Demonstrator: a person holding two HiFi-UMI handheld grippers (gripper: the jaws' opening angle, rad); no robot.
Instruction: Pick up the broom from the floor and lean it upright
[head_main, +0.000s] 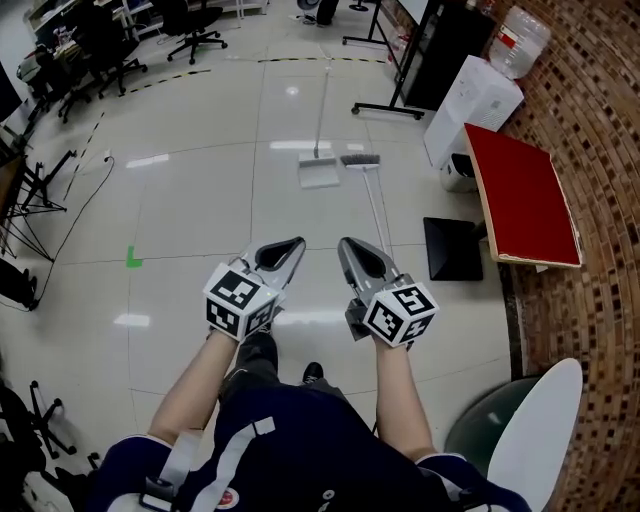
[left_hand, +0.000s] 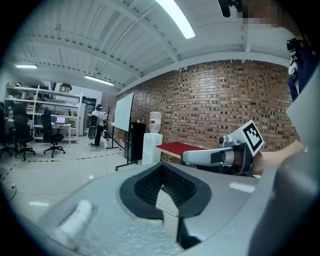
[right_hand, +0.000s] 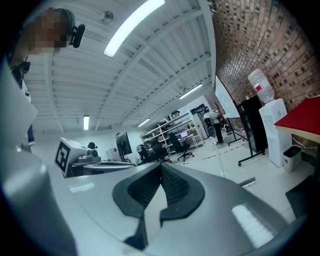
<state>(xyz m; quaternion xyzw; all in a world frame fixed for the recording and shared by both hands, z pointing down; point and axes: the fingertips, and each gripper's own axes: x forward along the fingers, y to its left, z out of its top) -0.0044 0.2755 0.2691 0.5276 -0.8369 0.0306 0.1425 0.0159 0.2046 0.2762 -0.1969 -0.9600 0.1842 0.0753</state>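
Note:
The broom (head_main: 371, 195) lies flat on the white tiled floor, its bristle head (head_main: 360, 159) far from me and its thin handle running back toward my right gripper. Beside it on the left lies a grey dustpan (head_main: 319, 172) with a long handle. My left gripper (head_main: 296, 243) and right gripper (head_main: 345, 244) are held side by side above the floor, short of the broom, both shut with nothing between the jaws. The right gripper view shows the broom head (right_hand: 247, 182) low on the floor past the shut jaws. In the left gripper view the right gripper (left_hand: 220, 156) is alongside.
A red-topped table (head_main: 520, 195) and a water dispenser (head_main: 470, 100) stand along the brick wall at the right. A black board (head_main: 452, 248) lies on the floor by the table. A wheeled stand (head_main: 400, 80) and office chairs (head_main: 195, 25) are farther back. A white chair (head_main: 540, 440) is at my right.

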